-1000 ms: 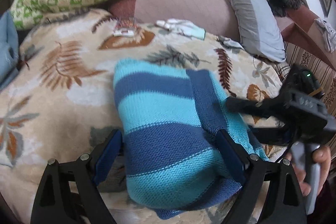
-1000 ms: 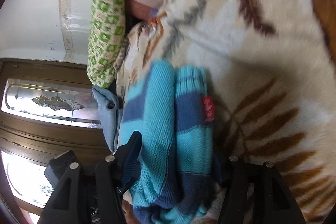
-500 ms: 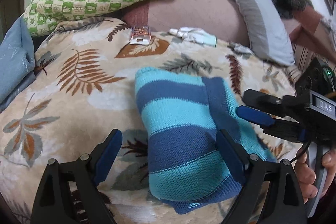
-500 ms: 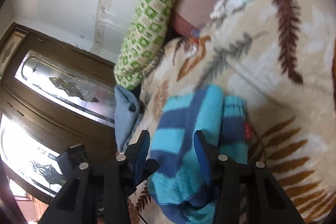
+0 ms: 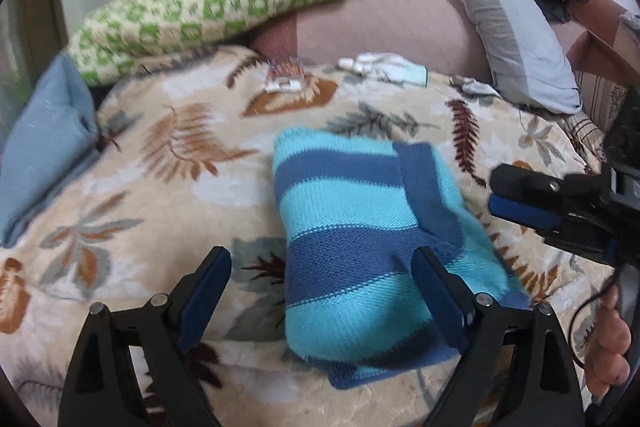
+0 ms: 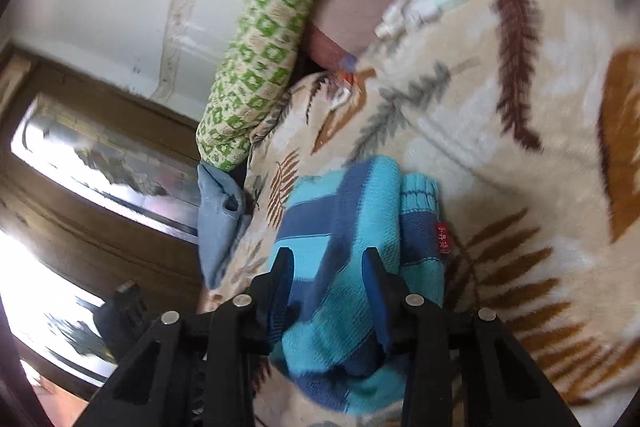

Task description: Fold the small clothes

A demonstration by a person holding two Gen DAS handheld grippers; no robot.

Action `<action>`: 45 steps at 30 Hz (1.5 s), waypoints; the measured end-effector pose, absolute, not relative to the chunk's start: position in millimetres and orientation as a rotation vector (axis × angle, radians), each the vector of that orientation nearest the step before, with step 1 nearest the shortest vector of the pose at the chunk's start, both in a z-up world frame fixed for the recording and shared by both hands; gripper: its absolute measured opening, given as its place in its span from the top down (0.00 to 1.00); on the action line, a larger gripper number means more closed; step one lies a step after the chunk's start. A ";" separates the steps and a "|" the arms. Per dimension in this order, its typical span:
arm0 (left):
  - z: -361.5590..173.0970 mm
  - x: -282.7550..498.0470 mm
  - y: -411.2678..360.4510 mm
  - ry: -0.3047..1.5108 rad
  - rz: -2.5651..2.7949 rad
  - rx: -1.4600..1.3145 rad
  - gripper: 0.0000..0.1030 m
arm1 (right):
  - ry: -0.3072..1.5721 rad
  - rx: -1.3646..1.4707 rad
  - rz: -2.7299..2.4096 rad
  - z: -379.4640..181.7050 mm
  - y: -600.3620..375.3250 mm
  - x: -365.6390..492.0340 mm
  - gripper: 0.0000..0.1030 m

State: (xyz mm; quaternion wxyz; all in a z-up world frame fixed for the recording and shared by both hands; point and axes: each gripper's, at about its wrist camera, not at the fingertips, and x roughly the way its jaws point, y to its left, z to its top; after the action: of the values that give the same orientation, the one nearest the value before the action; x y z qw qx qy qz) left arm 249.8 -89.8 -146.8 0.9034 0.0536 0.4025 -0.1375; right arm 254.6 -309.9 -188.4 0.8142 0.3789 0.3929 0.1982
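Left gripper (image 5: 322,291): fingers spread wide and empty; the right-hand finger overlaps the striped sweater in view, the other stands over bare blanket. Nothing is pressed between them. Judged to be clear of the garment.

Right gripper (image 6: 329,273): fingers closing. In its own view the folded knit shows between and behind them; in the left wrist view the fingers stand just beside the bundle's edge and apart from it. No pinch on the cloth is visible.

Person's hand (image 5: 608,343): wrapped round the right gripper's handle at the frame's lower right.

Striped sweater (image 5: 376,247): light and dark blue knit, folded into a compact bundle, lying on the blanket in front of both grippers. A red label (image 6: 442,235) shows on one folded edge. Judged folded or very nearly so; the bundle sits square, with no loose sleeve visible.

Blanket (image 5: 168,187): cream plush with brown and grey leaf print, covering the bed; soft, so the bundle sinks slightly.

Blue cloth (image 5: 44,143): bunched at the blanket's left edge, well apart.

Small items: white glove-like piece (image 5: 384,69) and a small patterned piece (image 5: 285,77) near the far edge.

Far end: green checked pillow (image 5: 208,7), grey pillow (image 5: 504,27), pink backrest (image 5: 380,27).

Room: dark wooden door with patterned glass (image 6: 100,155), white wall above.
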 end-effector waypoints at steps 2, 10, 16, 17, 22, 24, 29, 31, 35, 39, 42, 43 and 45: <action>-136.4 242.4 -89.7 0.803 -0.263 0.119 0.11 | 0.807 0.743 0.410 -172.4 -307.4 239.7 0.62; -97.0 195.0 -76.2 0.700 -0.123 0.159 0.11 | 0.648 0.434 0.264 -108.3 -287.1 172.2 0.46; -79.3 160.4 -62.0 0.673 -0.064 0.197 0.11 | 0.591 0.315 0.146 -95.1 -274.9 117.2 0.45; -75.7 154.5 -58.9 0.673 -0.054 0.196 0.11 | 0.589 0.307 0.138 -93.5 -272.6 109.6 0.45; -52.6 125.7 -43.4 0.644 -0.016 0.186 0.11 | 0.576 0.280 0.138 -81.8 -261.4 79.3 0.46; -41.6 114.2 -38.3 0.621 -0.001 0.181 0.10 | 0.571 0.265 0.140 -75.9 -255.9 69.0 0.46; -10.7 87.3 -26.2 0.573 0.009 0.142 0.06 | 0.541 0.233 0.145 -54.4 -242.5 43.0 0.45; 4.0 73.8 -21.9 0.543 0.013 0.126 0.03 | 0.525 0.229 0.148 -44.2 -239.1 33.5 0.46; 28.1 50.5 -13.9 0.487 0.026 0.109 0.03 | 0.479 0.218 0.162 -20.3 -231.4 11.9 0.45; 46.6 31.1 -9.2 0.446 0.019 0.096 0.03 | 0.451 0.199 0.173 -4.9 -222.7 -3.4 0.45; 56.6 20.4 -7.9 0.427 0.012 0.089 0.02 | 0.437 0.186 0.181 2.0 -217.3 -11.0 0.45; 60.8 16.3 -7.4 0.419 0.009 0.088 0.02 | 0.429 0.183 0.185 4.8 -215.0 -14.1 0.45; 65.6 11.3 -7.1 0.406 0.009 0.089 0.02 | 0.420 0.172 0.192 9.5 -211.5 -17.6 0.45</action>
State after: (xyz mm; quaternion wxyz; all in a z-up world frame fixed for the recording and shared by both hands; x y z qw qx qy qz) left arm 11.3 -7.1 65.6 0.9785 0.0443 0.2014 0.0044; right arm -17.6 -211.5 9.5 0.9698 0.0854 0.2078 0.0951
